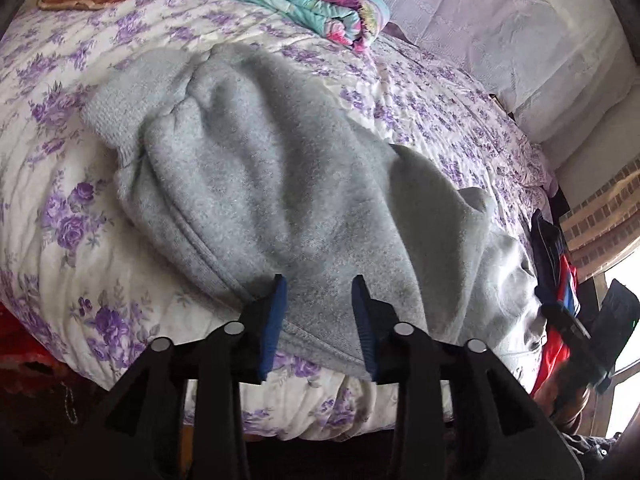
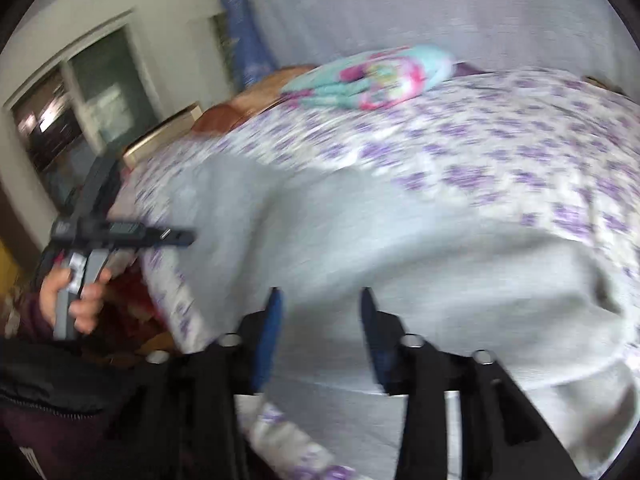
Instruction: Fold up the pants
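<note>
Grey fleece pants point(image 1: 260, 168) lie crumpled across the bed, with a ribbed cuff at the upper left and a paler part bunched at the right. My left gripper point(image 1: 319, 280) hovers over their near hem; its blue pads stand apart and nothing is pinched between them. The right wrist view is blurred. In it the pants point(image 2: 400, 248) spread under my right gripper point(image 2: 319, 292), whose jaws are wide apart and hold nothing. At that view's left edge a hand point(image 2: 76, 300) holds the other gripper's handle.
A white bedspread with purple flowers point(image 1: 60, 200) covers the bed. A folded turquoise and pink blanket point(image 1: 304, 0) lies at the far side. Red and blue clothes point(image 1: 560, 280) are piled past the bed's right edge. A window point(image 2: 80, 100) is on the left wall.
</note>
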The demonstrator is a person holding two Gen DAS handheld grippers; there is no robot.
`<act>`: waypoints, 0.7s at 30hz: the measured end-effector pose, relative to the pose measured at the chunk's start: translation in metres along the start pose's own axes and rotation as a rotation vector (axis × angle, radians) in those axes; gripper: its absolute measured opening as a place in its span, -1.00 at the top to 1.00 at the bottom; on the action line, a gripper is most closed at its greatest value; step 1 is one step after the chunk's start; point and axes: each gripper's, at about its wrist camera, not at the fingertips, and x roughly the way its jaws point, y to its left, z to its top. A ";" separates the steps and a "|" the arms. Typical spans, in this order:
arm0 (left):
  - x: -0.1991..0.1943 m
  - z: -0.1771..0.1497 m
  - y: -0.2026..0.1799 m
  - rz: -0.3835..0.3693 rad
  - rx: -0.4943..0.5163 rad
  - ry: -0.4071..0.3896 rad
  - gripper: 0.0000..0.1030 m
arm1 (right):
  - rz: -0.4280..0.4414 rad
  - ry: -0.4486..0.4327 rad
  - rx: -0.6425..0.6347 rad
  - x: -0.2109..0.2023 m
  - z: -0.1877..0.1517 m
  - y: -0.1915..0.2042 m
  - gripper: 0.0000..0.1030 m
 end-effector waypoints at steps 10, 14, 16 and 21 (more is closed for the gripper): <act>0.015 0.019 -0.045 -0.097 0.080 -0.021 -0.12 | -0.156 0.036 0.580 -0.011 -0.011 -0.192 -0.68; 0.041 0.017 -0.028 -0.091 0.021 0.020 -0.12 | -0.094 0.160 0.603 0.041 -0.014 -0.199 0.19; 0.042 0.014 -0.025 -0.096 0.014 0.007 -0.12 | -0.018 0.119 0.610 0.039 -0.014 -0.194 0.66; 0.040 0.011 -0.035 -0.059 0.064 -0.011 -0.15 | -0.123 -0.088 0.383 -0.036 0.000 -0.138 0.67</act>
